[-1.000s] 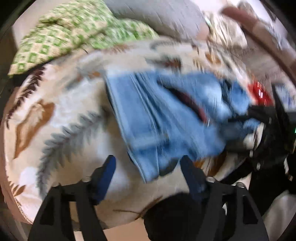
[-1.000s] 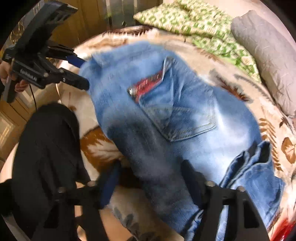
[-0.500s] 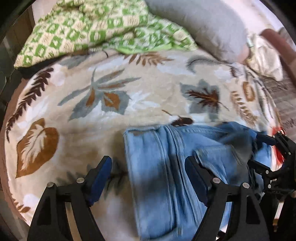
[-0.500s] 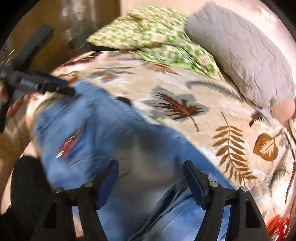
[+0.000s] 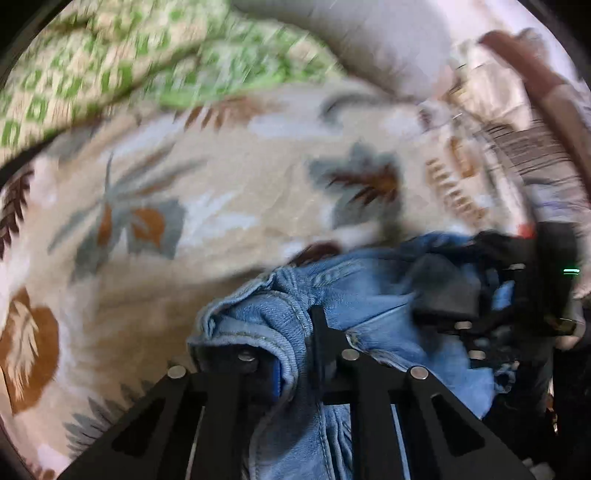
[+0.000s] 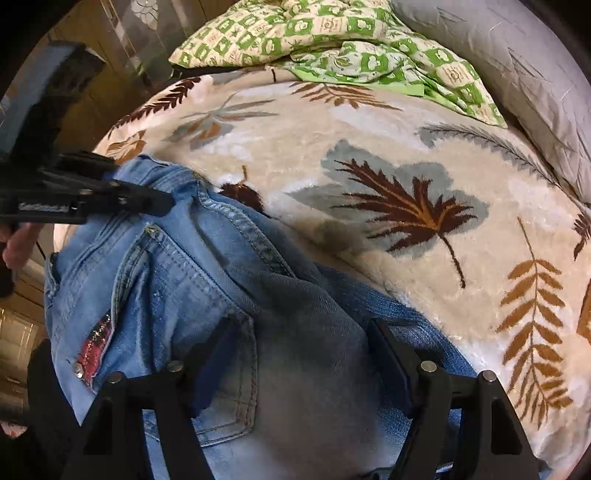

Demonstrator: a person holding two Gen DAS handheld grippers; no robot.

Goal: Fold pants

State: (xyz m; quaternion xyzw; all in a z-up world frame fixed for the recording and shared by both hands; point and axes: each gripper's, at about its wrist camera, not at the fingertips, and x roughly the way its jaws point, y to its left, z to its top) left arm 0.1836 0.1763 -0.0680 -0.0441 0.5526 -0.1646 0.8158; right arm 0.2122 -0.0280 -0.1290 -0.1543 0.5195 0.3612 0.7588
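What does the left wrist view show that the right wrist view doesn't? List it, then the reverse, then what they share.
Left wrist only: the left gripper shut on a bunched edge of the light blue denim pants. Right wrist only: the right gripper open over the pants, their back pocket and red patch. Both: the leaf-patterned beige blanket, green checked cloth and grey pillow.

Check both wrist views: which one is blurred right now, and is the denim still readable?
Left wrist view: heavy motion blur over the leaf blanket and pillows, though the jeans bunched in the left gripper read fairly sharp. Right wrist view: crisp, with fisheye bending at the edges; a shadow darkens the denim between the right gripper fingers.
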